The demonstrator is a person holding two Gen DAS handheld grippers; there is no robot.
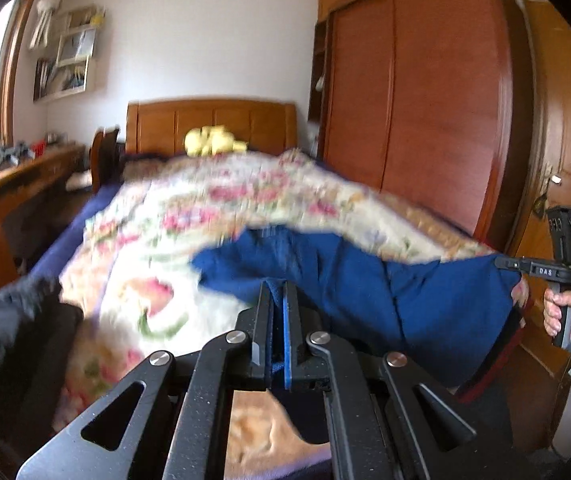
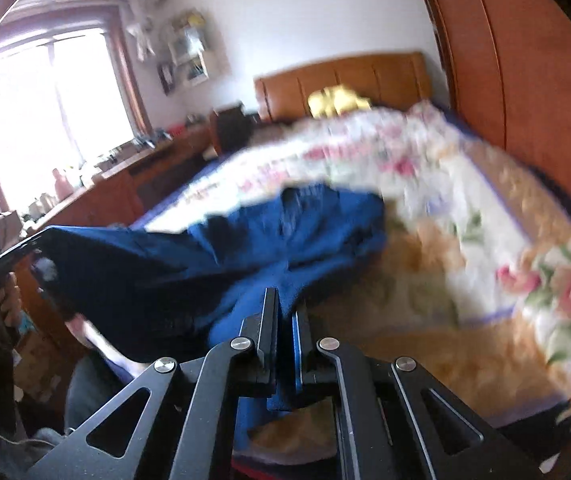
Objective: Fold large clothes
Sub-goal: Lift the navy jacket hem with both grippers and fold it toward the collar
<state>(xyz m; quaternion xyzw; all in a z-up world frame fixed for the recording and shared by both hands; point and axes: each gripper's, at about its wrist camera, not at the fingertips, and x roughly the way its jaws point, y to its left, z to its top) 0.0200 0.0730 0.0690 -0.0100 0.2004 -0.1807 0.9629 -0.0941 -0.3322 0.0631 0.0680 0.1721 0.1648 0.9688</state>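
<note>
Blue garment [image 1: 425, 280], motion-blurred, far end behind floral blanket [image 1: 213, 208]

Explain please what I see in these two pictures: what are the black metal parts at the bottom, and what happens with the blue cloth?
No robot here: a person holds one hand-held gripper in each hand, each carrying a camera. One picture looks along the left gripper, the other along the right gripper. Both are shut on the blue garment, holding it stretched above the flowered blanket on the bed. In the left view you also see the person's hand holding the other gripper.
</note>
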